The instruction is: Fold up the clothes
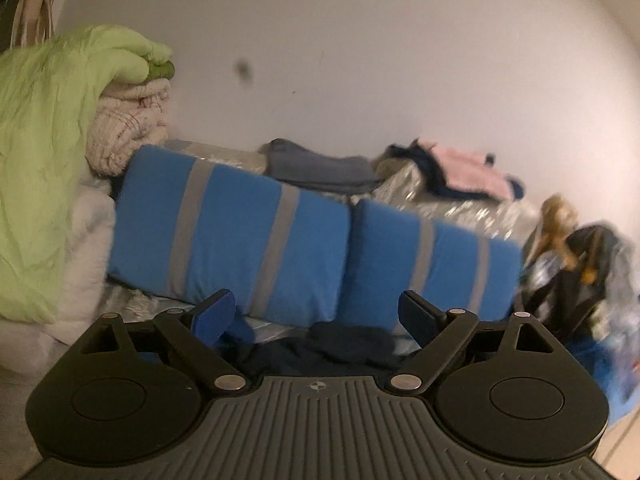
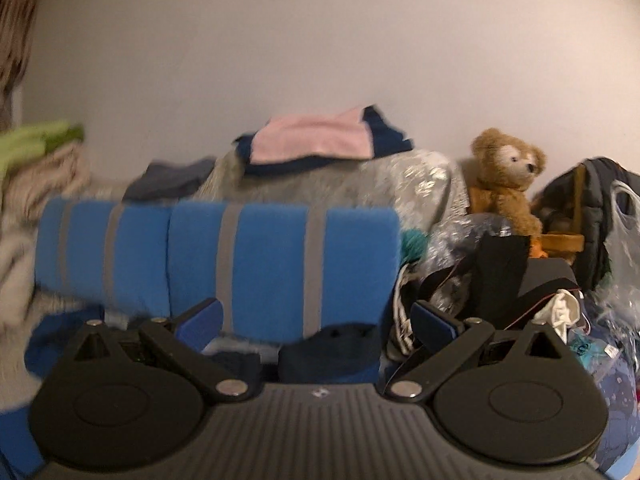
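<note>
A dark navy garment [image 1: 340, 350] lies crumpled on the bed just in front of my left gripper [image 1: 316, 312], which is open and empty above it. In the right wrist view a dark garment [image 2: 332, 350] lies low between the fingers of my right gripper [image 2: 316, 320], which is also open and empty. A folded pink cloth on dark blue clothes [image 2: 316, 140] sits on a silvery cover at the back; it also shows in the left wrist view [image 1: 468, 172]. A folded grey garment [image 1: 320, 166] lies beside it.
Two blue pillows with grey stripes [image 1: 240, 236] [image 2: 248, 264] stand across the bed ahead. A green blanket [image 1: 44, 152] over stacked beige bedding [image 1: 128, 128] is at the left. A teddy bear [image 2: 508, 184], dark bags [image 2: 592, 216] and plastic bags fill the right.
</note>
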Demonstrator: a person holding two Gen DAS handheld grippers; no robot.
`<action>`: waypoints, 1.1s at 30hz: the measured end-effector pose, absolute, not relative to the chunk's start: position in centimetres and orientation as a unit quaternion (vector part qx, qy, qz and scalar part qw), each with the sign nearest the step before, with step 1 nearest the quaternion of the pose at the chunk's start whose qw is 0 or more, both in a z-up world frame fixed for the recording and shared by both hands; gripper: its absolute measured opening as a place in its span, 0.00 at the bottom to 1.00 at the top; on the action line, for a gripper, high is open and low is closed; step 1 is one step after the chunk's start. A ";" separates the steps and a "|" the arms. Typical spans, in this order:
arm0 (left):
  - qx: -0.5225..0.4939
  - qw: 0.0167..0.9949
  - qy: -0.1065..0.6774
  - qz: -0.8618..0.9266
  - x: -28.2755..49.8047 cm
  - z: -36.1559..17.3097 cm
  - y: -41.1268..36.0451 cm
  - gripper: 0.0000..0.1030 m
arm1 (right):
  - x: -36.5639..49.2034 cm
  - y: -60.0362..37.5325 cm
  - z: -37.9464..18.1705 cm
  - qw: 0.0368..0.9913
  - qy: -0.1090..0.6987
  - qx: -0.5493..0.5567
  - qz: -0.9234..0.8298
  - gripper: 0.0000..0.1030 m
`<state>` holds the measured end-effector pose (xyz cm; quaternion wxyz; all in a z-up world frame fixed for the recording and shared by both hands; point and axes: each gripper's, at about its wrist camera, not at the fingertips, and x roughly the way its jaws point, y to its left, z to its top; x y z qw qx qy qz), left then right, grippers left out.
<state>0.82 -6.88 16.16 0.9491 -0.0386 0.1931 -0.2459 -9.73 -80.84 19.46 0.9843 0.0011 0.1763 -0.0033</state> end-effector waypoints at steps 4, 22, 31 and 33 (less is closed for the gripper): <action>-0.012 0.954 0.180 -0.240 0.9 15.8 -8.5 0.87 | -8.9 -77.8 17.9 0.980 0.197 -0.035 0.020 1.00; -0.048 0.949 0.171 -0.261 3.7 15.6 -15.9 0.87 | -4.5 -71.1 16.5 0.974 0.211 -0.015 0.077 1.00; -0.082 0.951 0.172 -0.245 5.9 11.8 -22.5 0.87 | -2.9 -68.4 14.5 0.970 0.225 -0.029 0.082 1.00; -0.077 0.951 0.172 -0.245 6.1 10.1 -24.2 0.87 | -2.5 -67.8 14.0 0.970 0.229 -0.033 0.080 1.00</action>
